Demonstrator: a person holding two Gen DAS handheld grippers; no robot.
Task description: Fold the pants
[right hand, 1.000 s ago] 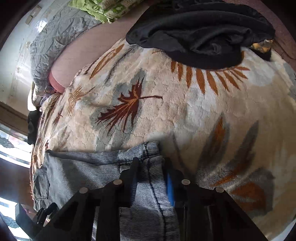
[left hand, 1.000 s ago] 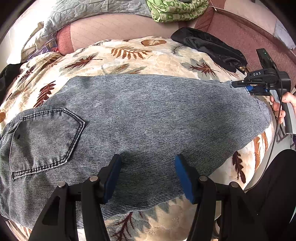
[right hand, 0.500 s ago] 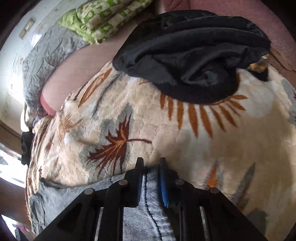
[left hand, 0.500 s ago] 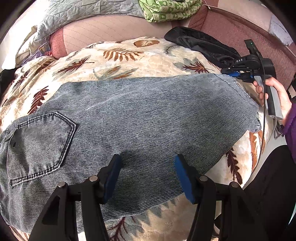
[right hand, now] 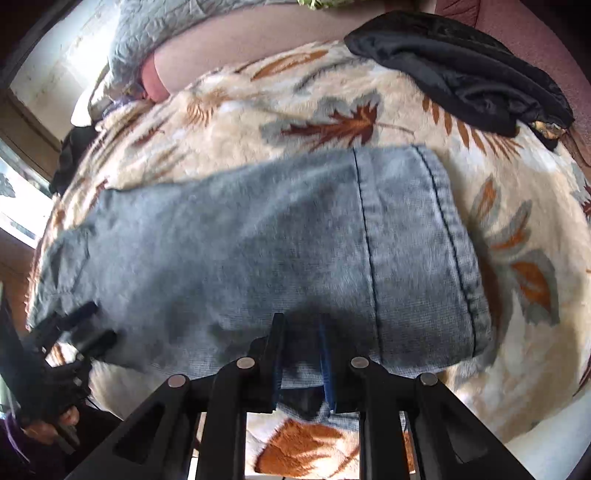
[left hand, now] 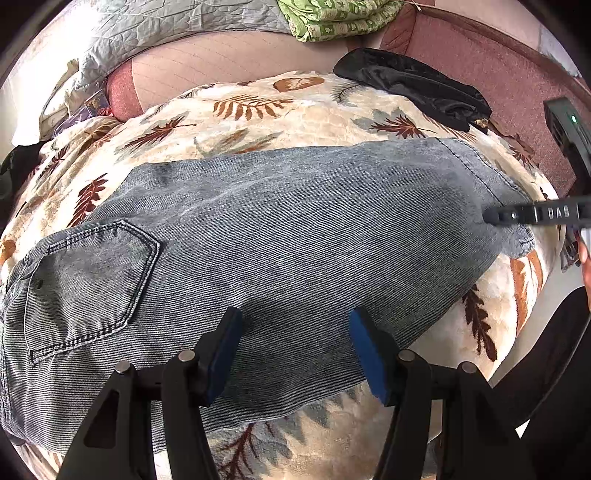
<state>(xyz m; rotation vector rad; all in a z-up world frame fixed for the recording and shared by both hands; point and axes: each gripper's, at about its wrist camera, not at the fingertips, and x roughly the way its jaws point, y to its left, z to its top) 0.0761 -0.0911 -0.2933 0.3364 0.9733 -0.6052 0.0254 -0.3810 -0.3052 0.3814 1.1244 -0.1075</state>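
Left wrist view: the pants (left hand: pixel 280 236), grey-blue denim, lie flat across a leaf-patterned blanket (left hand: pixel 258 110), back pocket (left hand: pixel 88 280) toward the left and hem (left hand: pixel 480 173) toward the right. Only one leg's width shows, so the legs appear already laid one over the other lengthwise; the crosswise folds, hem toward waist, remain to be made. The left gripper (left hand: pixel 295 350) hovers over the near edge of the fabric with its blue pads wide apart, holding nothing. Right wrist view: the right gripper (right hand: pixel 301 354) sits at the near corner of the hem end, its fingers drawn close with denim between them; whether the pads actually pinch the cloth cannot be told through the blur. Beyond the pants, a black garment (left hand: pixel 413 86) lies near the far right of the blanket, apart from the denim, and a green folded quilt (left hand: pixel 332 16) rests behind.
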